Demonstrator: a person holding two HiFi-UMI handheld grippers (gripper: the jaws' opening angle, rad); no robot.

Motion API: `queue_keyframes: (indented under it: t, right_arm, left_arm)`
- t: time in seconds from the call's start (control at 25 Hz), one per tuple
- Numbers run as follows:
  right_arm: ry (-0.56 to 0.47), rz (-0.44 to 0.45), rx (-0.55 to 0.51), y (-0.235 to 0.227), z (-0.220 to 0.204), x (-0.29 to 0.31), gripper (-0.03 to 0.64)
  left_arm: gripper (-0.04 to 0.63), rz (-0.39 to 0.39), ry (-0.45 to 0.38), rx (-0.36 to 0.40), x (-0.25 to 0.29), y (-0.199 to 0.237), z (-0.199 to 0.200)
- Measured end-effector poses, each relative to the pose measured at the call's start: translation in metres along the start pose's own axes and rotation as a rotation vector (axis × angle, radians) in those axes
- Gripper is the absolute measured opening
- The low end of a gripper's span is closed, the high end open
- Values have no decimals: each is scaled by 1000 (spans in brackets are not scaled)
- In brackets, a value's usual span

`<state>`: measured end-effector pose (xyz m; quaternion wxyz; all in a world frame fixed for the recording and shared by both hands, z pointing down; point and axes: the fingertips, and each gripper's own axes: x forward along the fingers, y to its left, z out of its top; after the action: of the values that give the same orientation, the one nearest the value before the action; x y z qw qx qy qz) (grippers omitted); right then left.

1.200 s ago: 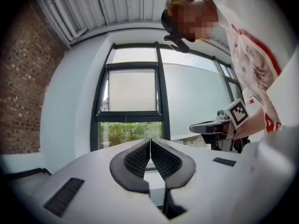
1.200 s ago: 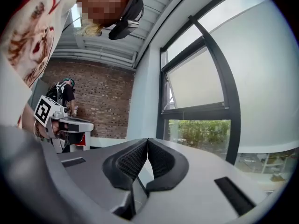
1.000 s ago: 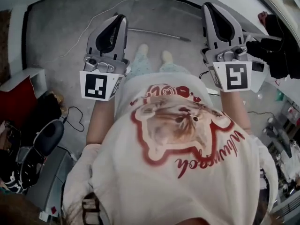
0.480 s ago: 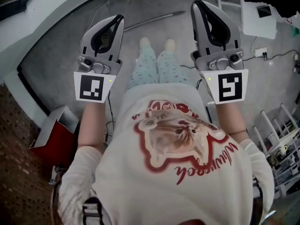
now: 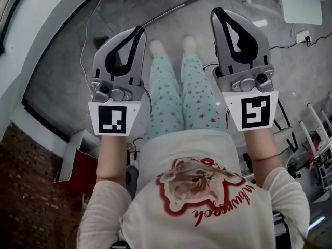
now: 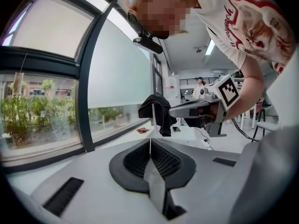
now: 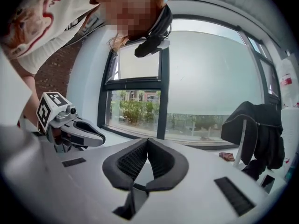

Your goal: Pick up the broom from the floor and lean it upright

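The broom lies on the grey floor ahead of my feet; its thin metal handle (image 5: 171,12) runs from upper right down to the left, toward a dark piece (image 5: 100,40) that may be its head. My left gripper (image 5: 139,30) (image 6: 149,141) is held out in front of me, shut and empty, its tip just short of the handle's lower stretch in the head view. My right gripper (image 5: 217,10) (image 7: 147,140) is shut and empty too, to the right of the handle. Each gripper view shows the other gripper in the air.
My legs in star-print trousers (image 5: 174,87) stand between the grippers. A thin cable (image 5: 85,30) crosses the floor at left, a red and white box (image 5: 78,162) sits by the wall, a power strip (image 5: 302,35) at right. A chair with a black jacket (image 7: 257,125) stands by the window.
The head view has tipped down and forward, showing my legs in full. Both grippers have come lower, still shut. The broom handle now lies between their tips.
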<state>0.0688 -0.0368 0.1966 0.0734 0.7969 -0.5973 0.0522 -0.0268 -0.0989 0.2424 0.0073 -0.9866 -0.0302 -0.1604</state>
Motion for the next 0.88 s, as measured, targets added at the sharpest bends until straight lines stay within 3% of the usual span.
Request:
queue_keyframes:
  t: [0.36, 0.68, 0.88]
  right_arm:
    - [37, 114, 2, 26, -121, 15, 25]
    - [41, 137, 10, 26, -203, 23, 25]
    - [51, 140, 29, 22, -252, 30, 25]
  left_arm:
    - [25, -70, 47, 4, 59, -35, -117]
    - [25, -99, 150, 31, 103, -28, -233]
    - [25, -114, 258, 56, 139, -29, -329]
